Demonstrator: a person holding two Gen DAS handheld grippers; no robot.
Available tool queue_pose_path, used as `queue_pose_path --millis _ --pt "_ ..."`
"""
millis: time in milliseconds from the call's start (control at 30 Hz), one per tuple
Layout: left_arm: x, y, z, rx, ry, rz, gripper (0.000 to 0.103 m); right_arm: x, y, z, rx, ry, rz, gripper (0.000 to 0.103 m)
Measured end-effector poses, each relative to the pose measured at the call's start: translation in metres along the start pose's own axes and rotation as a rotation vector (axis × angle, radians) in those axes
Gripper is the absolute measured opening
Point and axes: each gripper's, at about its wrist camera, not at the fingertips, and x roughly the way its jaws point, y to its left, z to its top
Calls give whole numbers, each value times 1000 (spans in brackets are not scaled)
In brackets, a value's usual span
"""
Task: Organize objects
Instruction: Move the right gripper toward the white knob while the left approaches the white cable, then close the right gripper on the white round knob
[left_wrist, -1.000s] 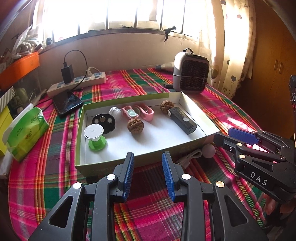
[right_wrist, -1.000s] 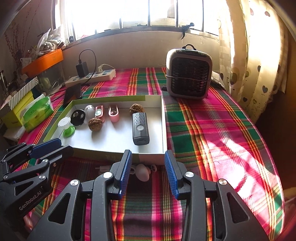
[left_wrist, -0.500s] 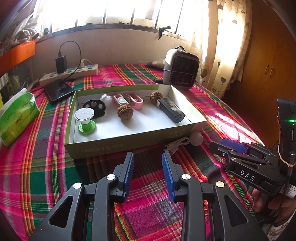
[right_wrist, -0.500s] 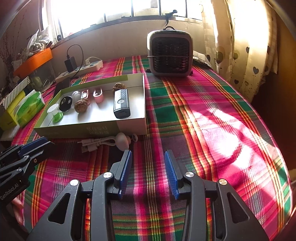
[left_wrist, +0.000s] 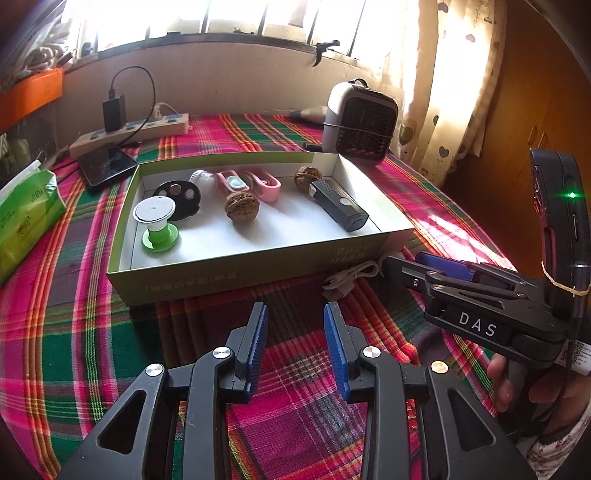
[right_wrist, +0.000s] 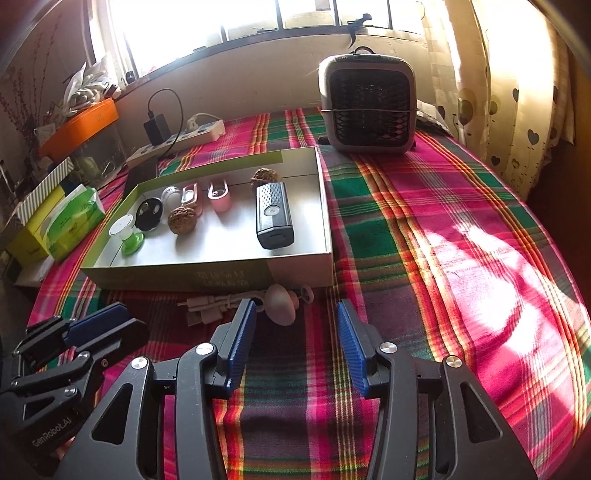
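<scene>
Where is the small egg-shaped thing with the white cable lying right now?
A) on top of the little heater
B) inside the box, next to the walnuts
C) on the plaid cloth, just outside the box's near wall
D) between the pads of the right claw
C: the egg-shaped thing and its cable lie on the cloth in front of the box, ahead of the open right claw.

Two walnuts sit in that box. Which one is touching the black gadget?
The walnut at the back, right against the far end of the black gadget. The other walnut lies alone, mid-box, nearer the green-footed spool.
</scene>
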Motion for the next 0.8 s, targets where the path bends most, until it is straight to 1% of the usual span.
queue_pose_path --millis 200,333,600,800 --pt "5 -1 1 9 15 -1 30 12 -1 2 -2 30 10 47" --pt "7 -4 4 24 24 -12 30 11 -2 3 -14 23 -5 47" --pt "12 -16 12 61 28 -30 30 7 -8 2 -17 17 20 46" --pt "20 -26 15 104 42 -40 30 3 -12 0 -19 15 34 36"
